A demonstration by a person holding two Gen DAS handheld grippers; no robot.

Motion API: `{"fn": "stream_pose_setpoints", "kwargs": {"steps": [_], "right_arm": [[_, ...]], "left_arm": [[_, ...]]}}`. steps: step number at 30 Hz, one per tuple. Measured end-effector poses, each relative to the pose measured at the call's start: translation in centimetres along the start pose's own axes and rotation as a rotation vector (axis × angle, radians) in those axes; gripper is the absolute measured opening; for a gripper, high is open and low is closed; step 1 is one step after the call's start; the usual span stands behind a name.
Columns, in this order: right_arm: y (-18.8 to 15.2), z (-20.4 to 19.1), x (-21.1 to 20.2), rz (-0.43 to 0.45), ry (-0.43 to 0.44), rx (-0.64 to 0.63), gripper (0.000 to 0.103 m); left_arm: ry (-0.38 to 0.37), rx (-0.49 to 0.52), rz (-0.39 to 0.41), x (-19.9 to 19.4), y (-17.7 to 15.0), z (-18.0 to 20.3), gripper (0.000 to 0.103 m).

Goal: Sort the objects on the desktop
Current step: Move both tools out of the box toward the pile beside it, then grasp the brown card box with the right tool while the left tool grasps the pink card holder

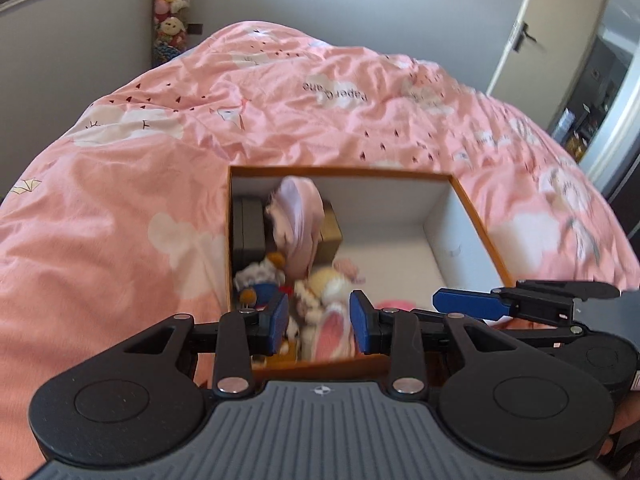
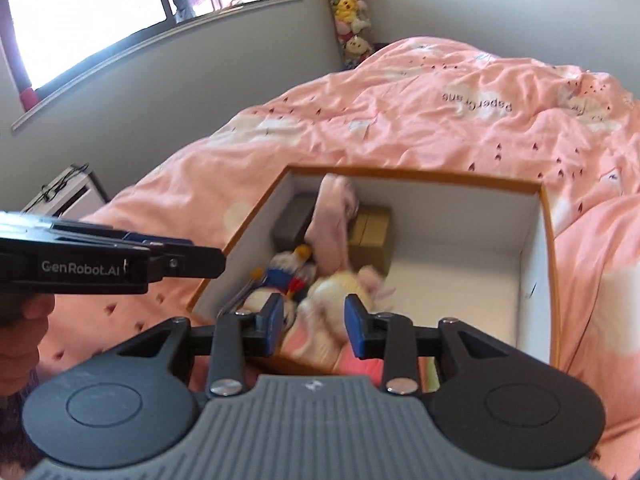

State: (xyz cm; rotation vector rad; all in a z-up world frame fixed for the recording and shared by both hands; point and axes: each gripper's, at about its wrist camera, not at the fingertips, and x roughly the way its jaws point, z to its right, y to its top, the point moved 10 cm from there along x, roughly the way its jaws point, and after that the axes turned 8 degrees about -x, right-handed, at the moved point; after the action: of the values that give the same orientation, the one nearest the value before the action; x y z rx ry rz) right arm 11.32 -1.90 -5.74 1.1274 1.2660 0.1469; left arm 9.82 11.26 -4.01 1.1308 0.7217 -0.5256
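I am seeing the toys in the box smeared by motion; the pink cloth is showing no readable shape in either view. The duck toy is blurring too, and its lower part is sitting behind the box wall in the left view. The rabbit toy is partly hiding behind the right gripper and its body. The box's near wall is being covered by both gripper bodies. The left gripper is being cut off at the right view's left edge. The hand below it is showing only in part.
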Motion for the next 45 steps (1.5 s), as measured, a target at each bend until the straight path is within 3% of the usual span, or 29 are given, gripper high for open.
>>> {"fn": "stream_pose_setpoints", "kwargs": {"steps": [5, 9, 19, 24, 31, 34, 36, 41, 45], "right_arm": [[-3.8, -1.3, 1.7, -0.126, 0.038, 0.064, 0.036], [-6.1, -2.4, 3.2, -0.214, 0.14, 0.164, 0.036], [-10.4, -4.5, 7.3, -0.405, 0.186, 0.283, 0.037], [-12.0, -4.5, 8.6, -0.463, 0.234, 0.384, 0.049], [-13.8, -4.4, 10.2, -0.497, 0.352, 0.57, 0.059], [-14.2, -4.7, 10.6, -0.51, 0.377, 0.594, 0.06], [-14.2, -4.7, 10.5, -0.506, 0.374, 0.592, 0.059], [-13.6, -4.6, 9.4, -0.456, 0.337, 0.569, 0.042], [-12.4, -4.8, 8.1, -0.4, 0.301, 0.505, 0.035]], "left_arm": [[0.048, 0.19, -0.032, -0.5, -2.8, 0.5, 0.038], [0.06, 0.337, -0.058, -0.6, -4.8, 1.1, 0.038], [0.124, 0.361, -0.196, 2.1, -8.6, -1.1, 0.038], [0.137, 0.343, -0.209, 2.2, -8.6, -1.5, 0.038], [0.165, 0.347, -0.206, 2.2, -8.3, -1.3, 0.038], [0.18, 0.357, -0.201, 2.2, -8.2, -1.3, 0.039], [0.186, 0.358, -0.196, 2.1, -8.1, -1.3, 0.038], [0.193, 0.357, -0.186, 1.8, -7.7, -1.5, 0.038], [0.206, 0.35, -0.178, 1.6, -7.2, -2.0, 0.038]]}}
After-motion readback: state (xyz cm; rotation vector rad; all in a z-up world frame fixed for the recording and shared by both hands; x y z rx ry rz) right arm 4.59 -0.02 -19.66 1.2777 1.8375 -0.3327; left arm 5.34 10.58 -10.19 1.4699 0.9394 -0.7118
